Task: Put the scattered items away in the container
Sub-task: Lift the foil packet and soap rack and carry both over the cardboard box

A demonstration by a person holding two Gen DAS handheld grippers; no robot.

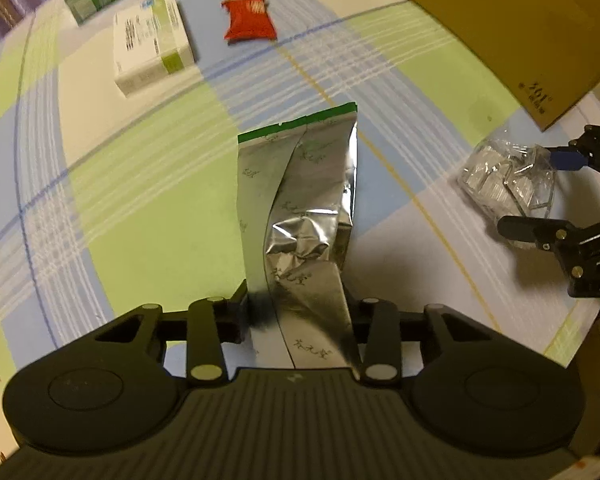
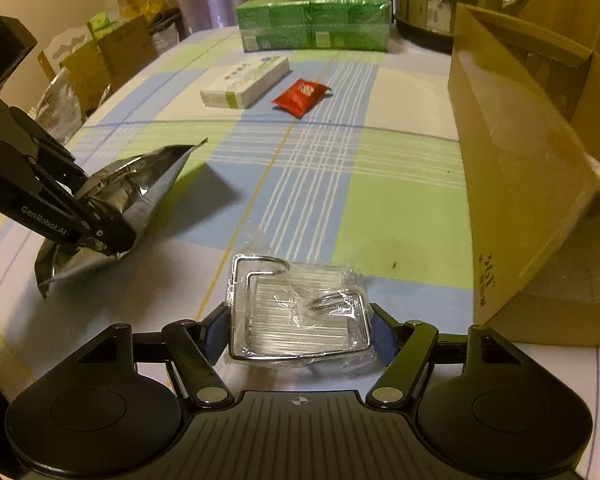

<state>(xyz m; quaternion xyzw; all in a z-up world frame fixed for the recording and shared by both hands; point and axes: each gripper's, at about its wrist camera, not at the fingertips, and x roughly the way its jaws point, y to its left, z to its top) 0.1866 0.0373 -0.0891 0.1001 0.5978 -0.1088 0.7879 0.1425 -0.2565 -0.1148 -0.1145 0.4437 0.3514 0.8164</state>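
- Left wrist view: our left gripper [image 1: 300, 312] is clamped on the silver foil pouch [image 1: 300, 216], whose long axis runs straight ahead from the jaws, green-edged end farthest away. The cardboard box [image 1: 512, 28], our container, sits ahead and to the right; the white medicine carton [image 1: 152, 40] and red sachet [image 1: 249, 20] lie well beyond on the checked tablecloth [image 1: 100, 168]. Our right gripper [image 1: 540, 192] straddles the wrapped wire rack [image 1: 508, 184] at the right edge.
- Right wrist view: our right gripper [image 2: 300, 330] has its jaws against both sides of the wrapped wire rack [image 2: 300, 312], which rests on the tablecloth [image 2: 380, 208]; we judge it gripped. The cardboard box [image 2: 520, 184] stands just to the right, its tall near wall between rack and opening, so we must lift over it. The left gripper [image 2: 104, 232] holds the silver foil pouch [image 2: 140, 192] well left, clear of that path.
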